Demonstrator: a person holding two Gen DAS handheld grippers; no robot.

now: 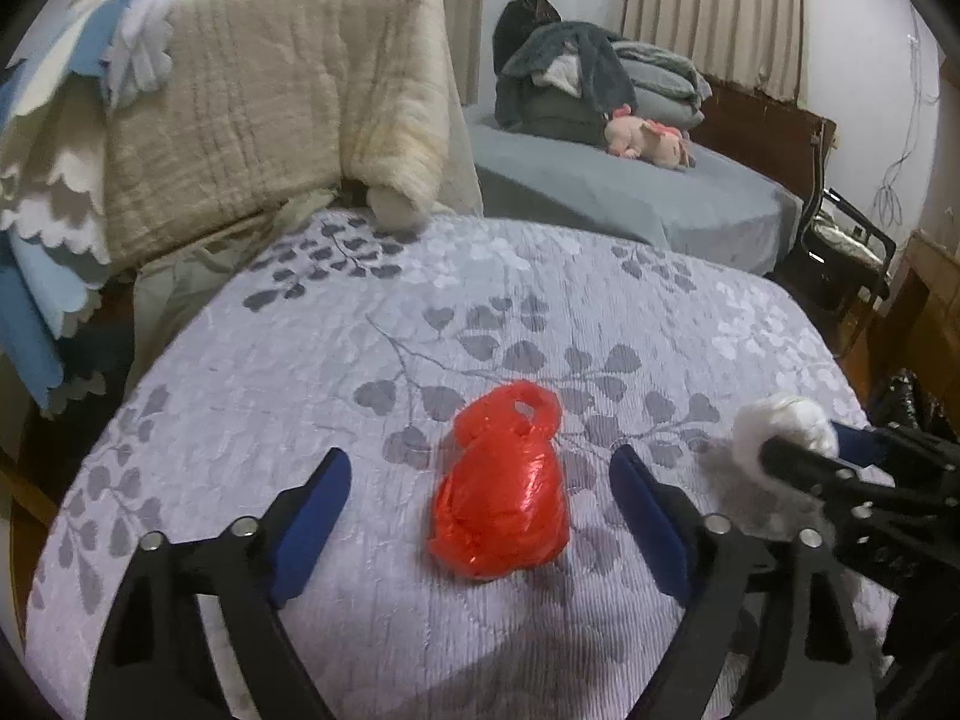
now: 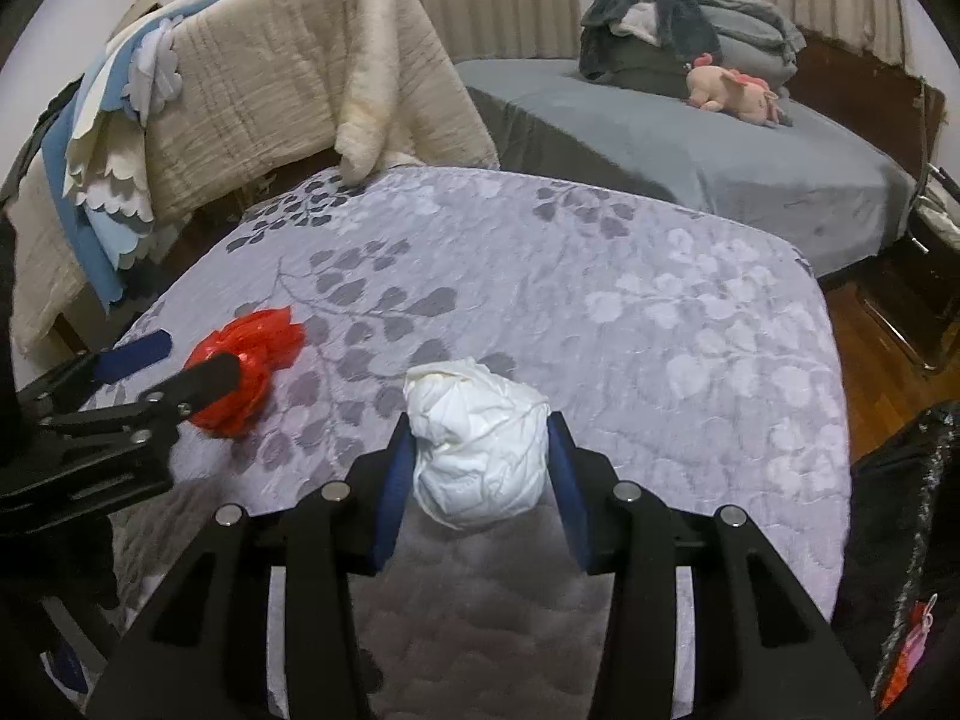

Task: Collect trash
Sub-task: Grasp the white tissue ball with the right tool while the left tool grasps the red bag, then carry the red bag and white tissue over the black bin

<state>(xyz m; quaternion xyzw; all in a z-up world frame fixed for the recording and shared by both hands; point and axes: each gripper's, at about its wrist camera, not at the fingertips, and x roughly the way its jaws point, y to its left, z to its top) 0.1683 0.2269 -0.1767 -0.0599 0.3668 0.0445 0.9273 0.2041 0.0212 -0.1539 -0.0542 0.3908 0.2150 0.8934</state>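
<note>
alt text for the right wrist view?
The right gripper is shut on a crumpled white paper wad above a leaf-patterned bedspread. To its left, the open left gripper straddles a red plastic bag.

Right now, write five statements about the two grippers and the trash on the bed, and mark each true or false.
1. The right gripper is shut on the white crumpled paper wad. True.
2. The left gripper is clamped on the red plastic bag. False: its jaws stand open on either side of the bag.
3. The red plastic bag lies on the floral quilt. True.
4. The pink plush toy lies beside the bag. False: it lies on the grey bed behind.
5. The wad is blue. False: white.
</note>
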